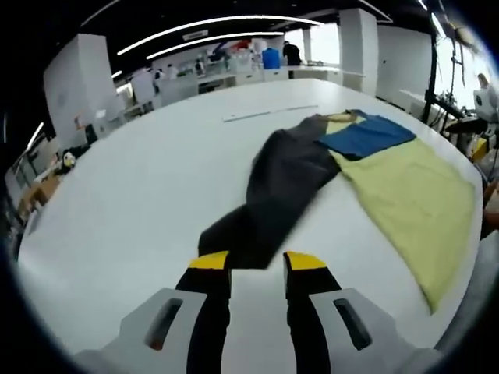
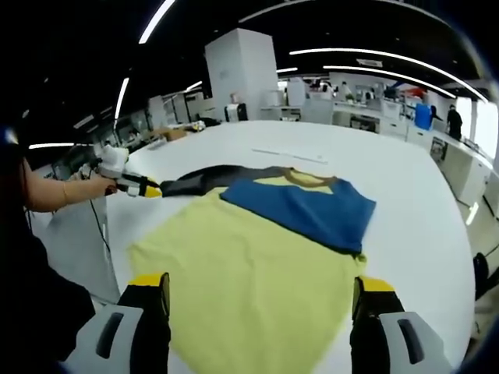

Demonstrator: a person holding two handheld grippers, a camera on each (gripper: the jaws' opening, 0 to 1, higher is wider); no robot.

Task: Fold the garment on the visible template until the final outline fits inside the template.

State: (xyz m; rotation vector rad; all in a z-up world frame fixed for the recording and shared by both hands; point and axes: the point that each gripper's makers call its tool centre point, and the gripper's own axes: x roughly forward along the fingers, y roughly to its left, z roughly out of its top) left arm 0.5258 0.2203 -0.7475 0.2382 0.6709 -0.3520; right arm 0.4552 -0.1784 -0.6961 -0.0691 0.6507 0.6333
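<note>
Two open grippers: your left gripper (image 1: 256,262) straddles the dark sleeve (image 1: 269,199) tip, right gripper (image 2: 261,290) wide over the garment (image 2: 249,257) hem — light, limp cloth; pinch edges.

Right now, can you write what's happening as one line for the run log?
stage: folding underway | garment: yellow body, blue panel, dark sleeve, flat on white table | left claw: open at sleeve end | right claw: open over yellow hem

A plain white table (image 2: 437,210) carries a colour-blocked garment (image 2: 257,257): pale yellow body, royal blue panel (image 2: 300,204) across the chest, and a dark charcoal sleeve (image 1: 273,195), none of it patterned. Both the left gripper (image 1: 257,265) and the right gripper (image 2: 261,292) have black jaws capped in bright yellow on light grey housings
</note>
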